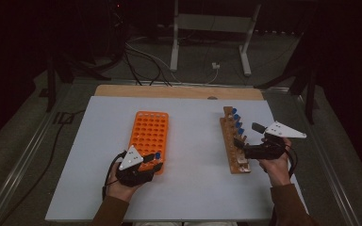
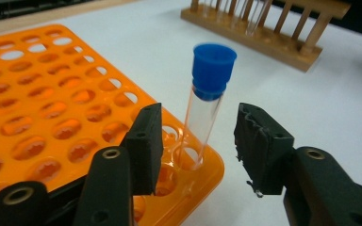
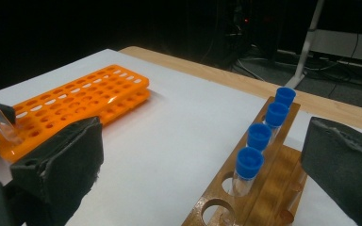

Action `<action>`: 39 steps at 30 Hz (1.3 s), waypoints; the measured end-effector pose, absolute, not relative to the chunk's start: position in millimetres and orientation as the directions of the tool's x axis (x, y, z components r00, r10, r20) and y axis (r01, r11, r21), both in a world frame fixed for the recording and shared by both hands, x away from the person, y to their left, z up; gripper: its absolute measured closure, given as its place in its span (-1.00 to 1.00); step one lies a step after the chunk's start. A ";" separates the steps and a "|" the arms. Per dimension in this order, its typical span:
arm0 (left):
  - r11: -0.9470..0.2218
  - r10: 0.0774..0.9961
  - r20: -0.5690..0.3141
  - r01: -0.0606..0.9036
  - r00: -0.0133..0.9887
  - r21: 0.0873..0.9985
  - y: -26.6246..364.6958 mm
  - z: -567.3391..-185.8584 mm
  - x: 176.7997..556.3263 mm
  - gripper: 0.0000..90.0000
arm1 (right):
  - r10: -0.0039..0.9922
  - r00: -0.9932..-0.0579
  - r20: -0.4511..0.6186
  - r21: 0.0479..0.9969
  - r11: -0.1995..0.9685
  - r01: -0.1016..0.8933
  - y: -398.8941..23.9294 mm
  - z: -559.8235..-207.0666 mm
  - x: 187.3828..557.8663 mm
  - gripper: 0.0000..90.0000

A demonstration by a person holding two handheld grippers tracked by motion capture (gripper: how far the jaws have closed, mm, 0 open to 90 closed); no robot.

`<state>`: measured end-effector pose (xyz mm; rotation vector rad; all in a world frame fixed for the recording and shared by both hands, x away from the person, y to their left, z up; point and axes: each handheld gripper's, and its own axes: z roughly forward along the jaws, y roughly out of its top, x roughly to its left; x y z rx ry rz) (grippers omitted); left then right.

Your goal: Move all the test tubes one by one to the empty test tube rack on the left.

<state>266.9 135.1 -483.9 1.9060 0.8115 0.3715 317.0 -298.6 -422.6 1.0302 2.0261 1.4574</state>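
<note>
Left gripper view: the left gripper stands part-open astride the blue-capped tube, pads clear of it.

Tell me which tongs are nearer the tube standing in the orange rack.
Left. The left tongs flank the tube, pads apart from it; the right tongs are across the table at the wooden rack.

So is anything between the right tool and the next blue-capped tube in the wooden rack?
Nothing visible. The right tool is open, its jaws either side of the wooden rack, and the nearest blue-capped tube stands in its hole with open space in front of it. The three tubes behind it stand farther off.
</note>
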 end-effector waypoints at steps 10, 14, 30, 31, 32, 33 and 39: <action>-0.172 0.731 -0.124 0.356 0.671 0.919 154.9 -472.9 267.1 -0.28 | 0.783 -0.617 0.076 0.931 0.166 0.325 -305.0 -426.7 320.0 -0.98; -0.135 0.773 -0.120 0.347 0.622 0.928 164.8 -469.9 268.1 -0.48 | 0.789 -0.609 0.081 0.925 0.168 0.342 -306.7 -430.8 323.0 -0.94; -0.080 0.874 -0.097 0.337 0.476 0.938 180.6 -466.3 270.8 -0.98 | 0.815 -0.573 0.086 0.888 0.197 0.415 -306.5 -456.7 339.0 -0.22; -0.074 0.878 -0.097 0.332 0.469 0.941 181.3 -465.8 270.5 -0.98 | 0.814 -0.575 0.081 0.887 0.205 0.414 -305.5 -457.8 339.3 -0.13; -0.063 0.879 -0.104 0.328 0.466 0.942 182.0 -465.3 270.4 -0.98 | 0.813 -0.578 0.072 0.885 0.215 0.412 -304.4 -458.8 339.8 -0.05; -0.056 0.879 -0.110 0.328 0.464 0.943 182.8 -465.0 270.4 -0.98 | 0.814 -0.578 0.062 0.885 0.223 0.409 -303.0 -459.5 339.8 0.04; -0.045 0.878 -0.118 0.326 0.464 0.944 185.3 -465.8 270.6 -0.96 | 0.828 -0.560 0.028 0.885 0.240 0.399 -296.1 -463.2 342.1 0.39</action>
